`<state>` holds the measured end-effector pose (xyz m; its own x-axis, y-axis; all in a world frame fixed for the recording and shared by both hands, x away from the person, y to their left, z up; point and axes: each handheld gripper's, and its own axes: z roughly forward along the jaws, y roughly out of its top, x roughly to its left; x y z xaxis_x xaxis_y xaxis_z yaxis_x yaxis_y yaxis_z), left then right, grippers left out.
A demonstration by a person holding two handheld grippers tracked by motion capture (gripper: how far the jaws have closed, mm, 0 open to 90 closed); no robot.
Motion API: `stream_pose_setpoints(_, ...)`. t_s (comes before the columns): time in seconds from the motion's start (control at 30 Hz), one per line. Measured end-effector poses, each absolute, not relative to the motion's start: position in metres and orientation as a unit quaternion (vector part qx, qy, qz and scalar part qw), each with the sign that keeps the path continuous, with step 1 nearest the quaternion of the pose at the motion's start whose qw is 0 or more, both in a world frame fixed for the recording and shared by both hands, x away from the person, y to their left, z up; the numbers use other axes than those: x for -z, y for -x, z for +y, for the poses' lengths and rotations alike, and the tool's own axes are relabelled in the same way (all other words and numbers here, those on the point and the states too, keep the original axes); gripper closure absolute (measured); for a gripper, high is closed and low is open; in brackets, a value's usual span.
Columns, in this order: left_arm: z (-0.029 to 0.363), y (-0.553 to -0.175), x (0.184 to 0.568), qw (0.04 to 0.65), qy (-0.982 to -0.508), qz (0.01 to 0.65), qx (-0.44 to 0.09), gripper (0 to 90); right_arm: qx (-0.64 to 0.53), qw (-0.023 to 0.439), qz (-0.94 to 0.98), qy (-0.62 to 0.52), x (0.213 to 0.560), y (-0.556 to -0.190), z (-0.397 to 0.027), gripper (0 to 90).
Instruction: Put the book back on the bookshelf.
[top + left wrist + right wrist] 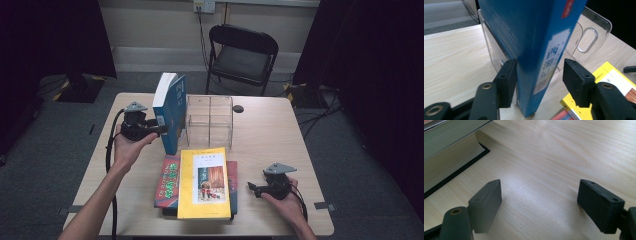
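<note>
Standing upright just left of the clear rack (210, 122), the blue book (171, 111) sits between the left gripper (540, 75) jaws, w/ only one pad touching, so not clamped. Unsupported, it could topple. The right gripper (537, 205), right of the rack, is open & empty.

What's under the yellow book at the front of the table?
The yellow book lies on top of a red-covered book, which sticks out at its left, and a darker book edge shows at its right and bottom. How many books make up the stack is hidden by the yellow cover.
</note>
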<state>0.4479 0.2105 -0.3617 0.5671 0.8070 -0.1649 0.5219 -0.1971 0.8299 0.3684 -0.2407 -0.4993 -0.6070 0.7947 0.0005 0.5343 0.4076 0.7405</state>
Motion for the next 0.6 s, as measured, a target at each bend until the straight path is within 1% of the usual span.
stream_pose_setpoints(0.17, 0.215, -0.442, 0.366, 0.463, -0.748, 0.448, -0.157, 42.1, -0.363, 0.179, 0.82, -0.405, 0.499, -0.368, -0.241, 19.5)
stream_pose_setpoints(0.27, 0.221, -0.434, 0.369, 0.467, -0.744, 0.451, -0.156, 42.0, -0.363, 0.18, 0.819, -0.406, 0.499, -0.368, -0.24, 19.5)
stream_pose_setpoints(0.33, 0.223, -0.427, 0.373, 0.458, -0.748, 0.453, -0.157, 42.4, -0.363, 0.18, 0.819, -0.408, 0.499, -0.368, -0.24, 19.6)
stream_pose_setpoints(0.4, 0.227, -0.421, 0.377, 0.45, -0.753, 0.456, -0.154, 45.1, -0.362, 0.18, 0.818, -0.408, 0.499, -0.368, -0.239, 19.8)
stream_pose_setpoints(0.47, 0.23, -0.414, 0.382, 0.453, -0.753, 0.457, -0.14, 48.9, -0.358, 0.176, 0.821, -0.409, 0.497, -0.369, -0.238, 23.3)
stream_pose_setpoints(0.53, 0.232, -0.408, 0.387, 0.455, -0.755, 0.455, -0.126, 54.6, -0.357, 0.168, 0.823, -0.409, 0.494, -0.369, -0.236, 24.8)
stream_pose_setpoints(0.6, 0.23, -0.399, 0.39, 0.448, -0.763, 0.447, -0.133, 55.4, -0.353, 0.17, 0.823, -0.41, 0.49, -0.368, -0.232, 26.4)
